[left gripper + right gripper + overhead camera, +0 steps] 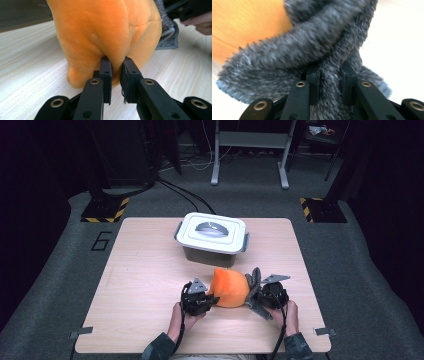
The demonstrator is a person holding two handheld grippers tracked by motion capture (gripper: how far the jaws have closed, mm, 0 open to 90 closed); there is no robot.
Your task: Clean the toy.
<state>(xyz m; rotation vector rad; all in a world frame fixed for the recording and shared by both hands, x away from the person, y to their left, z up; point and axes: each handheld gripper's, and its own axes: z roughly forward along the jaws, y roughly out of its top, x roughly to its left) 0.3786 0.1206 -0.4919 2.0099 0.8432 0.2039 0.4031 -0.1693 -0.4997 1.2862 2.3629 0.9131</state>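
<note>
Two grippers pinch one soft plush toy [231,287] at the near middle of the table [145,285], just in front of the lidded grey box [212,239]. It looks light and squashy, so a gathered fold gives the surest hold: the left gripper [116,66] nips orange fabric, the right gripper [329,75] clamps its shaggy grey part [312,42]. Its body is bright orange and rounded.

— Item on the table's near half: an orange plush toy [229,287]; rounded body, soft nap; a grey furry part [254,285] on its right side.

— Condition?

— Orange fabric bunched into a fold at one side; grey fur likewise gathered; lower edge resting on the wood.
</note>
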